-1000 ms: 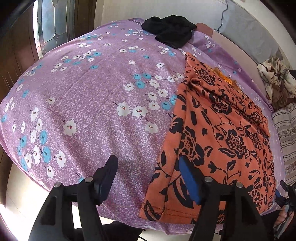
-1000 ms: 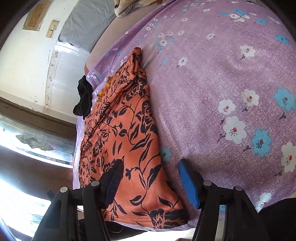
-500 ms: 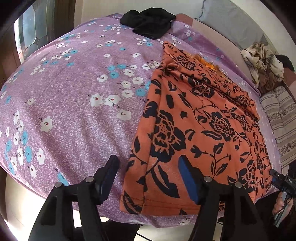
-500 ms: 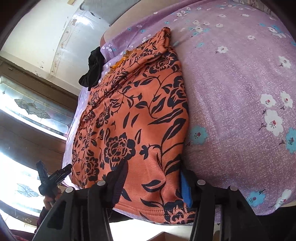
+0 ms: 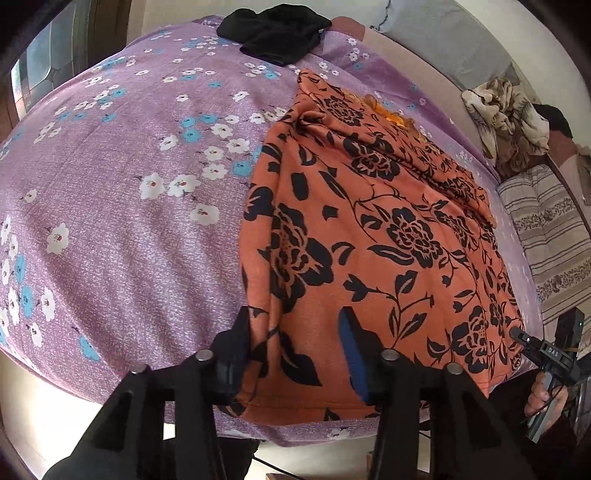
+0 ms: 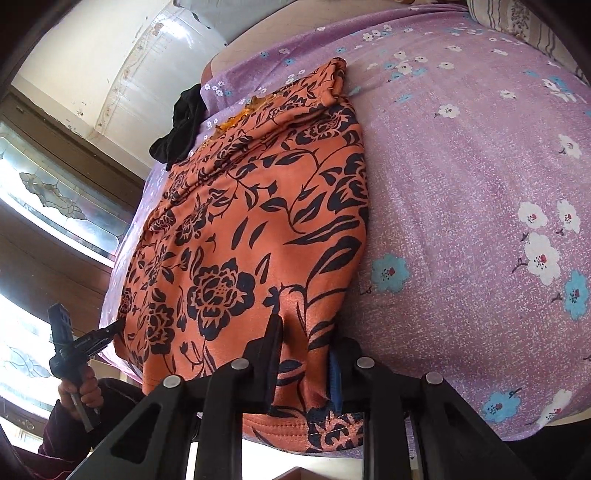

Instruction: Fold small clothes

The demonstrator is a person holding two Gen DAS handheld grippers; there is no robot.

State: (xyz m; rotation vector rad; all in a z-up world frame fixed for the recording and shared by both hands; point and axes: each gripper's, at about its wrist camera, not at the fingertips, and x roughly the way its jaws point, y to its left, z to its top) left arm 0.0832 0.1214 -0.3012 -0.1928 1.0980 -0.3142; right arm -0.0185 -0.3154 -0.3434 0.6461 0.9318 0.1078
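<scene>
An orange garment with a black flower print lies flat on a purple flowered bedsheet. My left gripper straddles the garment's near left corner, its jaws partly closed with the hem fabric between them. My right gripper is narrowed on the garment's near right corner, and the cloth bunches up between its fingers. The garment also shows in the right wrist view. Each gripper appears in the other's view at the hem edge, the right one in the left wrist view and the left one in the right wrist view.
A black cloth lies at the far end of the bed. A crumpled patterned cloth and a striped pillow lie at the right. A window and a dark wooden frame stand beyond the bed's left side.
Both grippers have moved forward onto the near hem corners of the orange garment. Their jaws have narrowed, the right one pinching the cloth.
</scene>
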